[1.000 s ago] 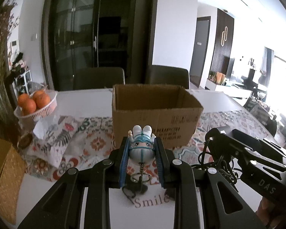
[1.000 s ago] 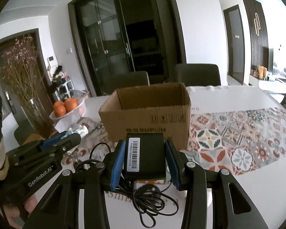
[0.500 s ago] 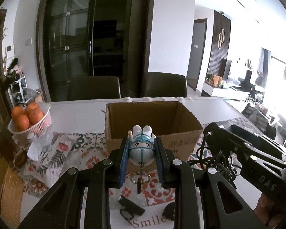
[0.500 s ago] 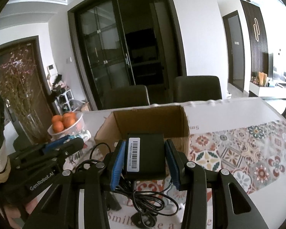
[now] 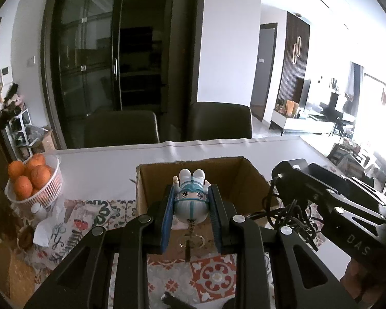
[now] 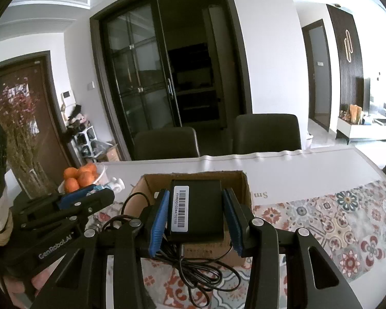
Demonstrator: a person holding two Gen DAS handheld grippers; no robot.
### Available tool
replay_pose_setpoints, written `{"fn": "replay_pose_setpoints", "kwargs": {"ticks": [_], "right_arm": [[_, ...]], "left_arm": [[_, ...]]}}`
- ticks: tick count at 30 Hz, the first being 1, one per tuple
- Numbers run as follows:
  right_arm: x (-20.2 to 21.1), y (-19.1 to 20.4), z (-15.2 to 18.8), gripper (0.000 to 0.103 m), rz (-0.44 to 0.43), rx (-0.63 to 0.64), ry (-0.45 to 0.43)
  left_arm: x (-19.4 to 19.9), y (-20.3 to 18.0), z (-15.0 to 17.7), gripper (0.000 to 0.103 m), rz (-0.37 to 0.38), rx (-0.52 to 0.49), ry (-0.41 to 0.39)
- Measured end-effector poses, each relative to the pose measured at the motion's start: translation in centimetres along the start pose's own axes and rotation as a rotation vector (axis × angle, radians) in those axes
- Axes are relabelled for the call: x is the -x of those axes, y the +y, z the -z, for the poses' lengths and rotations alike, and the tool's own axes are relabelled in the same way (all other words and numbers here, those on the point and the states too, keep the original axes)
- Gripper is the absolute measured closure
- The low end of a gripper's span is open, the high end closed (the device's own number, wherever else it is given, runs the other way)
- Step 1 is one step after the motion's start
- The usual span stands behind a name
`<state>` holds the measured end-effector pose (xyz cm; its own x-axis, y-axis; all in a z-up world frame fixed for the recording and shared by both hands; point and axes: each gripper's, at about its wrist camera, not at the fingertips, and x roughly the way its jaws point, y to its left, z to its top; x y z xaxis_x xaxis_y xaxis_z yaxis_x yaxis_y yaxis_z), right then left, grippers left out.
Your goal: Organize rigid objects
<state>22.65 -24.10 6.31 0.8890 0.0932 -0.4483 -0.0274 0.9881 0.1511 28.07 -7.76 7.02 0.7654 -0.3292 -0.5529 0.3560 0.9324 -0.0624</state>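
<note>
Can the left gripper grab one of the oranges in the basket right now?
Probably not. The left gripper is shut on the bunny keychain, so its jaws are full. The oranges sit off to the side in the white basket, apart from it.

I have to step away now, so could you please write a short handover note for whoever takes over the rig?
Left gripper: shut on the toy figure keychain, held in front of the cardboard box.
Right gripper: shut on the black power adapter; its cable dangles below.
Box: open on the patterned table runner; no contents visible inside.
Done: both items picked up.
Left: probably drop both into the box.
</note>
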Motion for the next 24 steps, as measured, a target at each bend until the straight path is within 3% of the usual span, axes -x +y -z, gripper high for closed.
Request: {"fn": "replay_pose_setpoints", "kwargs": {"ticks": [15,24], "right_arm": [[-5.4,-0.9,-3.0,0.06,0.007,0.02,0.069],[-9.1,-1.6,-2.5,0.06,-0.008,-0.012,0.156]], "left_arm": [[-4.9,1.2,-3.1,0.077,-0.028,-0.022,0.04],[-8.5,2.0,-3.0,0.077,-0.027,-0.013,0.139]]}}
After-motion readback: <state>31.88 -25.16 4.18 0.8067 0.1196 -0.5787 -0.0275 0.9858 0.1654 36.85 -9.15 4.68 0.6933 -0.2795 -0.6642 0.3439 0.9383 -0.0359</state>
